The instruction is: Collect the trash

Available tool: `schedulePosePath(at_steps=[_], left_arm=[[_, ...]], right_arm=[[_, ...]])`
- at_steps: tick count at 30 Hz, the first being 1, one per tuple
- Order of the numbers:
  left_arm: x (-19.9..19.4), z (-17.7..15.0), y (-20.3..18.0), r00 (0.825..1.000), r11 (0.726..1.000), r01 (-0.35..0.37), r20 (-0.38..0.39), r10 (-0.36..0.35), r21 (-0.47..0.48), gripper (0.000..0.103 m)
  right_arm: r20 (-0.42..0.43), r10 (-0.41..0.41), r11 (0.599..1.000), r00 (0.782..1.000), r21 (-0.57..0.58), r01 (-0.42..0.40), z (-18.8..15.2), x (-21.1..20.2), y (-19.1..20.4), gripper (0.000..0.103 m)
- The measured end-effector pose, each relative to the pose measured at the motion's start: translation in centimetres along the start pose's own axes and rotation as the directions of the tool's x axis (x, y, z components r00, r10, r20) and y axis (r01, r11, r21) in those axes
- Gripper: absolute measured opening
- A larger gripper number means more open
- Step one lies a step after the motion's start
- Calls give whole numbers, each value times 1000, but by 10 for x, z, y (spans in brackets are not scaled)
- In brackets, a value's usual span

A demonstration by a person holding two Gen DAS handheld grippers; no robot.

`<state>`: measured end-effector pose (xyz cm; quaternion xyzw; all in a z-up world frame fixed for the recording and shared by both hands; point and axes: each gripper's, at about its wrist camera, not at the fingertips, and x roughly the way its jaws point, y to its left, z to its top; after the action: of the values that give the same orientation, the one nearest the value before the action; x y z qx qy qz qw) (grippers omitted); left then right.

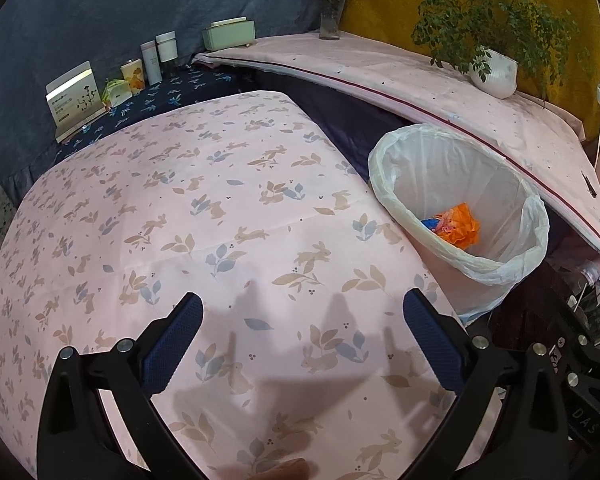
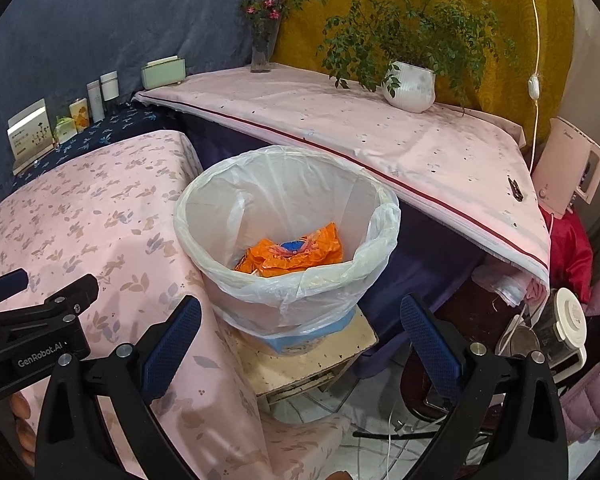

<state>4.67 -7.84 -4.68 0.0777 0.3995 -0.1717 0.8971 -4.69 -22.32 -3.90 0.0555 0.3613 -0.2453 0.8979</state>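
From the left wrist, my left gripper (image 1: 302, 330) hangs wide open and empty over the rabbit-print tablecloth (image 1: 204, 216); the lined trash bin (image 1: 460, 216) with the orange wrapper (image 1: 458, 229) inside sits far right. From the right wrist, my right gripper (image 2: 300, 334) gapes empty, the bin (image 2: 288, 240) straight ahead on a stool (image 2: 312, 364), wrapper (image 2: 296, 256) inside, and a potted plant (image 2: 410, 86) beyond.

One lined bin (image 2: 288, 216), one orange wrapper (image 2: 296, 254), two plants (image 2: 410, 84), one flower vase (image 2: 261, 54), two grippers (image 1: 302, 336).
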Motion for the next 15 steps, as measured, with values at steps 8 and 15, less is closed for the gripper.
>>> schedulePosePath(at_steps=[8, 15], left_arm=[[-3, -1, 1, 1000, 1000, -3, 2, 3, -11, 96], [-3, -1, 0, 1000, 1000, -4, 4, 4, -12, 96]], right_arm=[[-8, 5, 1000, 1000, 3, -5, -4, 1, 0, 96], [-12, 3, 1000, 1000, 3, -3, -7, 2, -1, 96]])
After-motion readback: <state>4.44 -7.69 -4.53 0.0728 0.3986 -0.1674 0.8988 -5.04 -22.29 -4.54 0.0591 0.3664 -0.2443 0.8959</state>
